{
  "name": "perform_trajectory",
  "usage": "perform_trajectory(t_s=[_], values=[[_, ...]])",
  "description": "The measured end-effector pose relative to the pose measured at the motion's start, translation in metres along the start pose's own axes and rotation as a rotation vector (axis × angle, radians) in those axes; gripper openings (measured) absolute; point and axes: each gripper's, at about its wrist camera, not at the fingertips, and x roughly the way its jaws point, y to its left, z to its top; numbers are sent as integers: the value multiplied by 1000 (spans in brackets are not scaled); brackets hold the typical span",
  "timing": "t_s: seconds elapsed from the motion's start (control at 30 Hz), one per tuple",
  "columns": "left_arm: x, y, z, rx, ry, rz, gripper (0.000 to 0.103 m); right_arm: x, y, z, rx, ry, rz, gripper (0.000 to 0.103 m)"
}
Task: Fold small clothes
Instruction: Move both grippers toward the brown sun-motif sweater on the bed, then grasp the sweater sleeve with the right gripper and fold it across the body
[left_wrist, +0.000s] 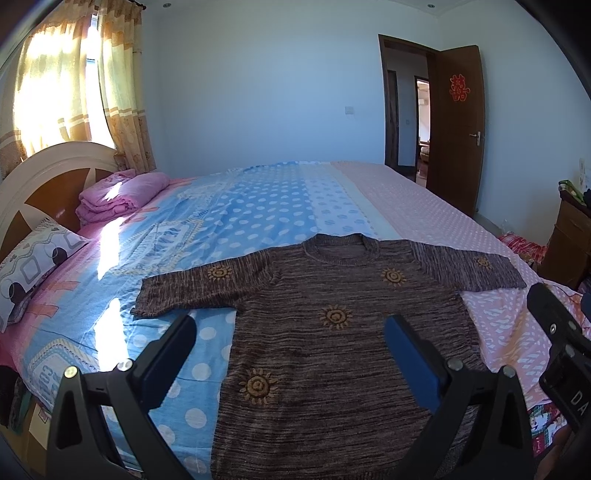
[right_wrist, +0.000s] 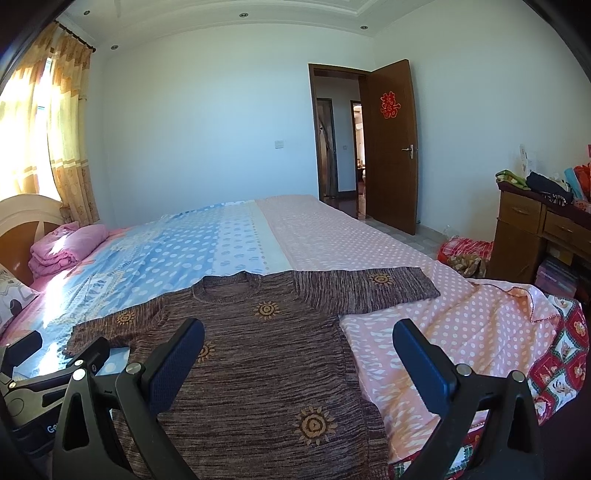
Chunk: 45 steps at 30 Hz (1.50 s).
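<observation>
Spanning both views: bed (left_wrist: 288, 192), blue dotted cover on its left part, pink dotted cover (right_wrist: 369, 236) on its right, wide bare stretch beyond the garment. Brown knit sweater (left_wrist: 332, 332) with sun motifs, lying flat at the near edge, both short sleeves spread, collar pointing away, hem toward the cameras. Folded pink blanket (left_wrist: 118, 195) by the headboard, well apart. Left gripper (left_wrist: 290, 354), fingers spread wide, grasping nothing, above the sweater's left side. Right gripper (right_wrist: 299, 354), likewise spread and empty, above its right edge.
</observation>
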Motion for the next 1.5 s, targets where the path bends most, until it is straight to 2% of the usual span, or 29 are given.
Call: perform_trajectory(t_s=[0.13, 0.27, 0.43, 0.63, 0.93, 1.07, 1.1, 1.23, 1.27, 1.33, 1.4, 1.5], values=[[16, -1, -3, 13, 13, -12, 103, 18, -6, -8, 20, 26, 10, 102], [40, -4, -4, 27, 46, -23, 103, 46, -14, -18, 32, 94, 0, 102], [77, -10, -2, 32, 100, -26, 103, 77, -33, -23, 62, 154, -50, 102], [117, -16, 11, 41, 144, -24, 103, 117, -68, -10, 70, 197, -153, 102], [177, -22, 29, 76, 132, -54, 103, 175, -149, 20, 178, 203, -290, 102], [214, -3, 28, 40, 140, -3, 103, 205, -205, 32, 299, 176, -305, 102], [223, 3, 26, 32, 146, 13, 103, 212, -217, 35, 323, 173, -299, 101], [252, 16, 18, -1, 185, 19, 103, 252, -263, 42, 421, 216, -342, 79], [258, 18, 15, -11, 193, 18, 103, 265, -273, 43, 448, 234, -336, 78], [269, 21, 6, -34, 221, 23, 103, 287, -282, 44, 466, 271, -320, 66], [280, 23, 1, -51, 280, 16, 103, 311, -285, 45, 444, 311, -324, 65], [283, 27, 0, -83, 296, 5, 103, 341, -283, 43, 410, 366, -318, 64]])
